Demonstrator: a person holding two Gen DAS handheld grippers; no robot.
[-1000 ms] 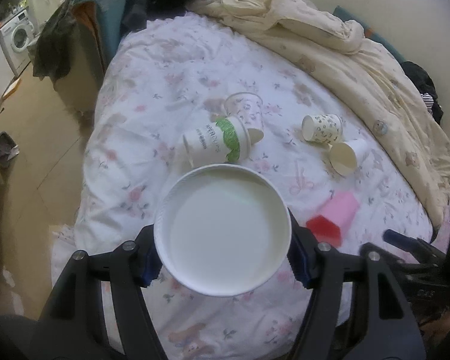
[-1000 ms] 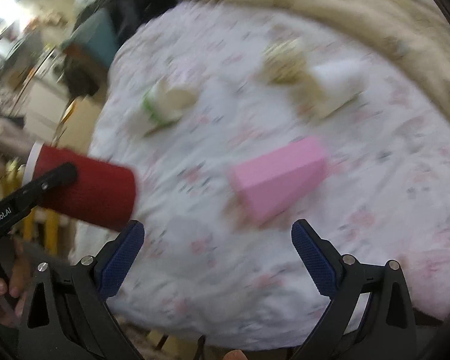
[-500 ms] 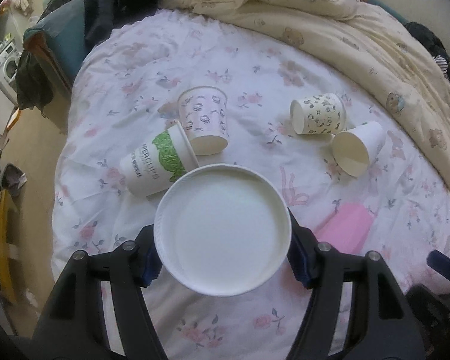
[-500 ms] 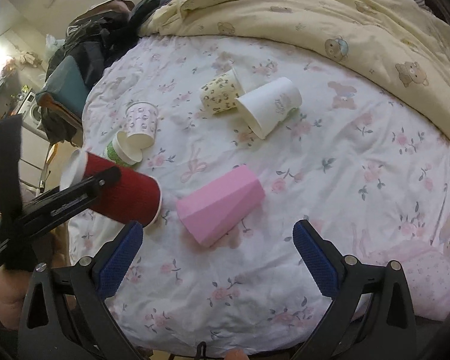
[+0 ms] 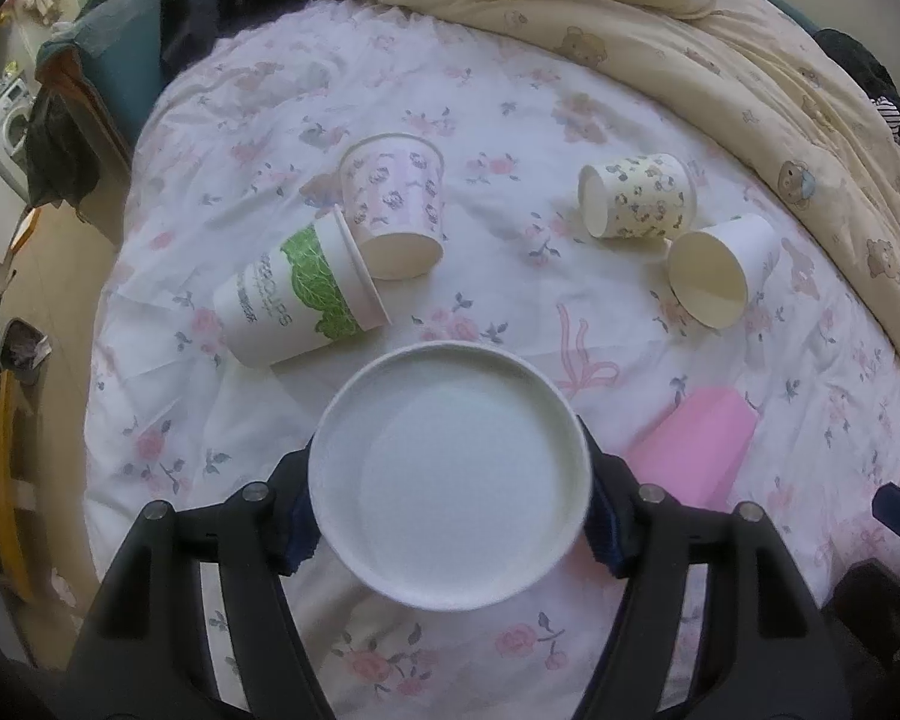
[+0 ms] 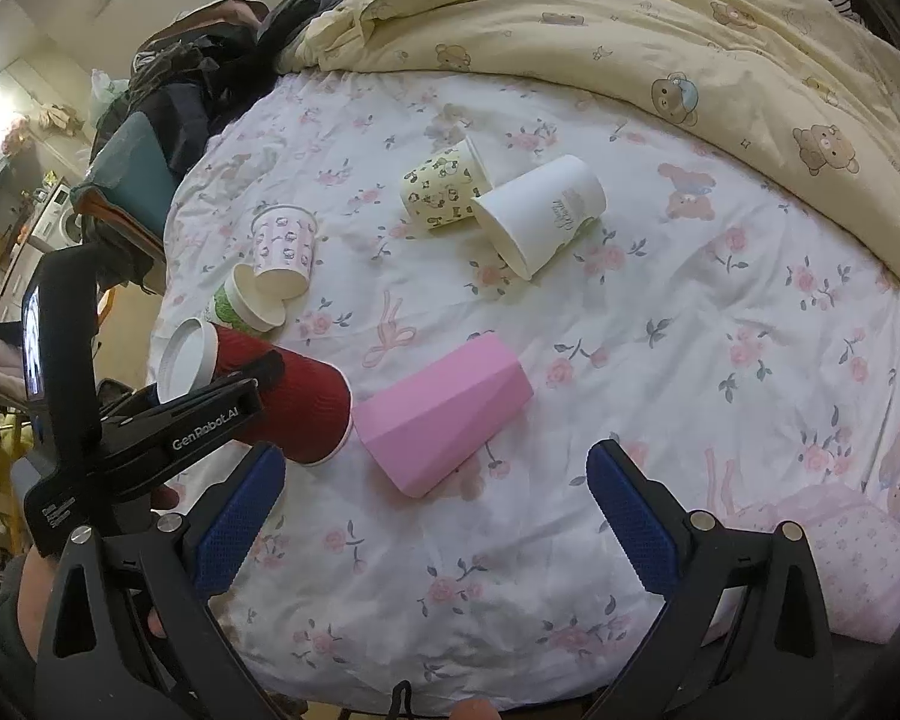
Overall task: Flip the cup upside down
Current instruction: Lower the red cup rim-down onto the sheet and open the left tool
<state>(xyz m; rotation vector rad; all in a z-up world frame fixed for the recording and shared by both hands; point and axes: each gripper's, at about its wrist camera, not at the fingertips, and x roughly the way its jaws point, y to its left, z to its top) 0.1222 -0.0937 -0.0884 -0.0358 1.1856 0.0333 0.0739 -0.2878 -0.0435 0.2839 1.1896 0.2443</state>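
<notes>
My left gripper (image 5: 450,504) is shut on a red ribbed paper cup (image 6: 294,396) with a white inside. In the left wrist view I see only the cup's white round end (image 5: 450,480) facing the camera. In the right wrist view the cup lies tilted just above the flowered bedsheet (image 6: 690,324), its rim near the sheet beside a pink faceted cup (image 6: 444,414) that lies on its side. My right gripper (image 6: 432,510) is open and empty, just in front of the pink cup.
Other paper cups lie on the sheet: a green-and-white one (image 5: 300,300), a pink-patterned one (image 5: 396,204), a cream-patterned one (image 5: 636,195) and a plain white one (image 5: 720,267). A yellow bear quilt (image 6: 660,30) is bunched at the back. The bed's left edge drops to the floor (image 5: 48,276).
My left gripper has moved forward over the bed and lowered with the red cup. My right gripper has steadied in front of the pink cup.
</notes>
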